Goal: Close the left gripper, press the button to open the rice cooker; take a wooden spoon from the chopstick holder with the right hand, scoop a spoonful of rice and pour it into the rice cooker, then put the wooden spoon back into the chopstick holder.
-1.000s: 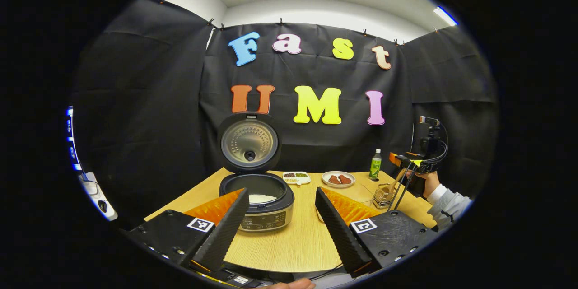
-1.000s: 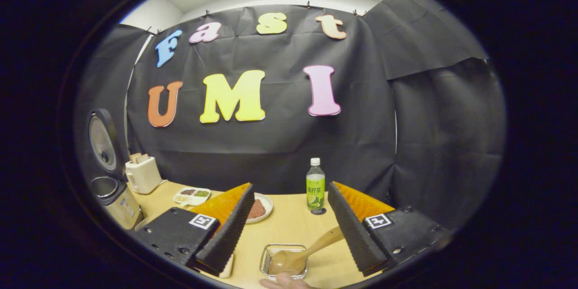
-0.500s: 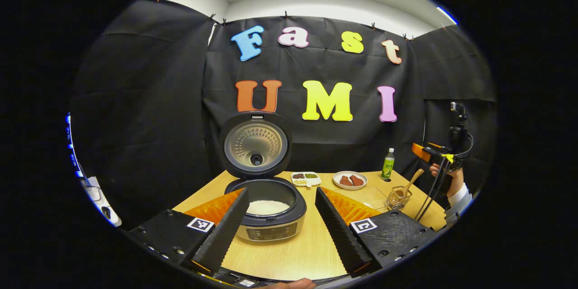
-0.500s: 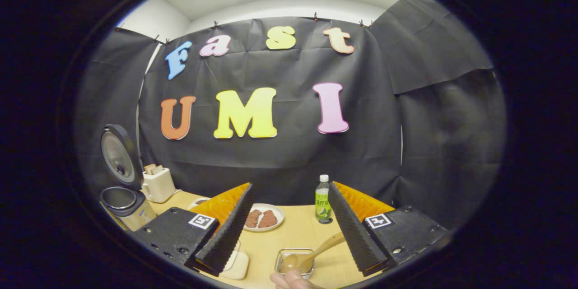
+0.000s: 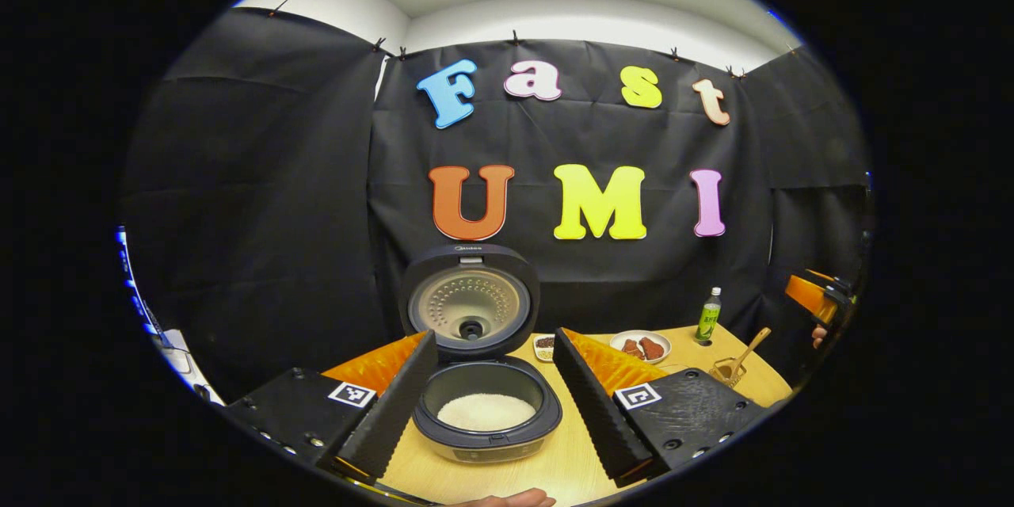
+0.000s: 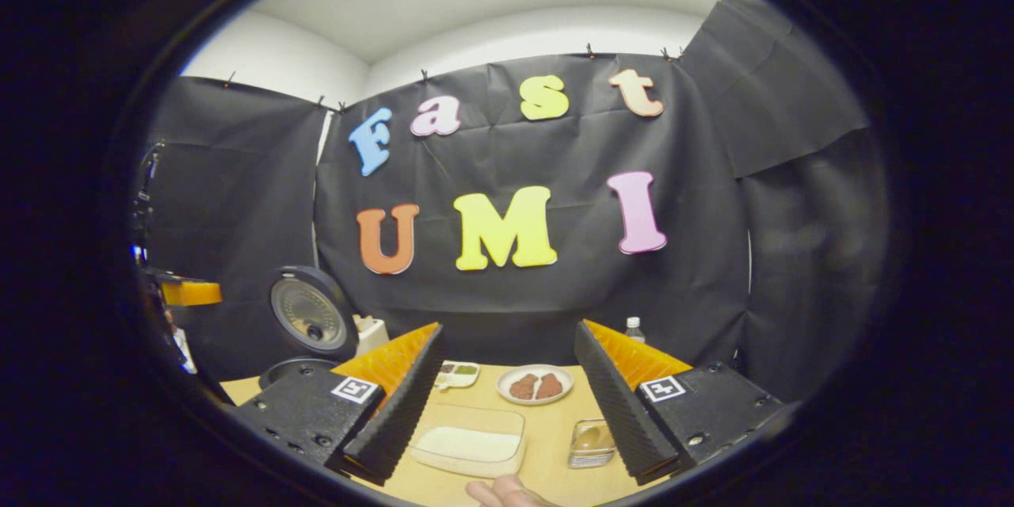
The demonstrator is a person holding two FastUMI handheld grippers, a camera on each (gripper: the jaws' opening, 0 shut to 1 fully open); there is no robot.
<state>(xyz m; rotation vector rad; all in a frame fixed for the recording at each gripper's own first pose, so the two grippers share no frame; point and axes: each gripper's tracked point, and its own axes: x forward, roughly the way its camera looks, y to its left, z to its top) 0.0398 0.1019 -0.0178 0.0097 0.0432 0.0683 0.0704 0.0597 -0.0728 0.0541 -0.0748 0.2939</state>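
A dark grey round rice cooker [image 5: 486, 412] shows a silvery dotted inner lid [image 5: 469, 303] and white rice [image 5: 486, 410] in its pot, on a pale wood-grain table [image 5: 554, 463]. Behind stand a green-labelled clear bottle with a white cap [image 5: 708, 316], a white plate of reddish-brown pieces [image 6: 535, 385], a white divided dish of brown and green grains [image 6: 456, 371], a clear container of white rice [image 6: 470, 442], and a light tan wooden spoon [image 5: 745, 348] in a clear chopstick holder [image 6: 590, 444]
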